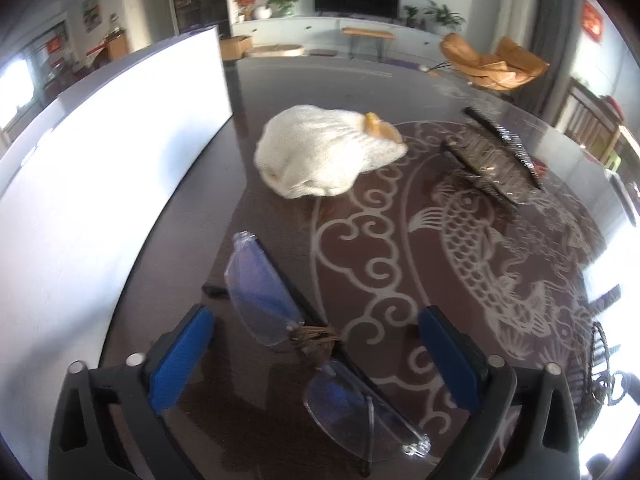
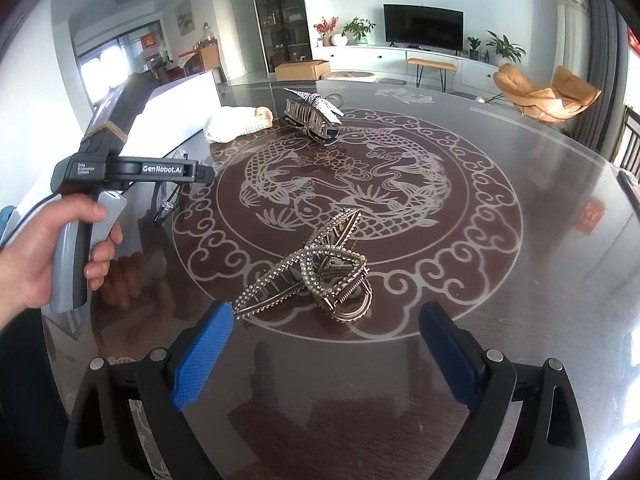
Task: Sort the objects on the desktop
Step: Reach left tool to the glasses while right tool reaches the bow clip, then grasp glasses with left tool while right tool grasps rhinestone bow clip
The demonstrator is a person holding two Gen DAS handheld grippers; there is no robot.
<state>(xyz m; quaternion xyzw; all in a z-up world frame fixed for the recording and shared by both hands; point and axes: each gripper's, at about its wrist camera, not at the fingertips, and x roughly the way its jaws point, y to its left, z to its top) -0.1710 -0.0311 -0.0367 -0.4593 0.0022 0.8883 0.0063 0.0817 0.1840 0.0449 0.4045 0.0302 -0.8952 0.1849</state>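
Rimless glasses (image 1: 280,320) with a thread-wrapped bridge lie on the dark glass table (image 1: 360,80). They lie between the blue pads of my left gripper (image 1: 316,356), whose jaws stand apart without touching the lenses. My right gripper (image 2: 328,360) is open just short of a gold rhinestone hair claw (image 2: 316,276), with nothing between its pads. A silver hair claw (image 2: 316,116) (image 1: 492,160) rests farther back, beside a white knitted cloth (image 1: 324,152) (image 2: 236,122).
A long white box (image 1: 100,180) (image 2: 176,120) runs along the table's left side. A person's hand (image 2: 36,252) grips the left tool's handle at the left of the right wrist view. The table bears a pale fish pattern (image 2: 344,184).
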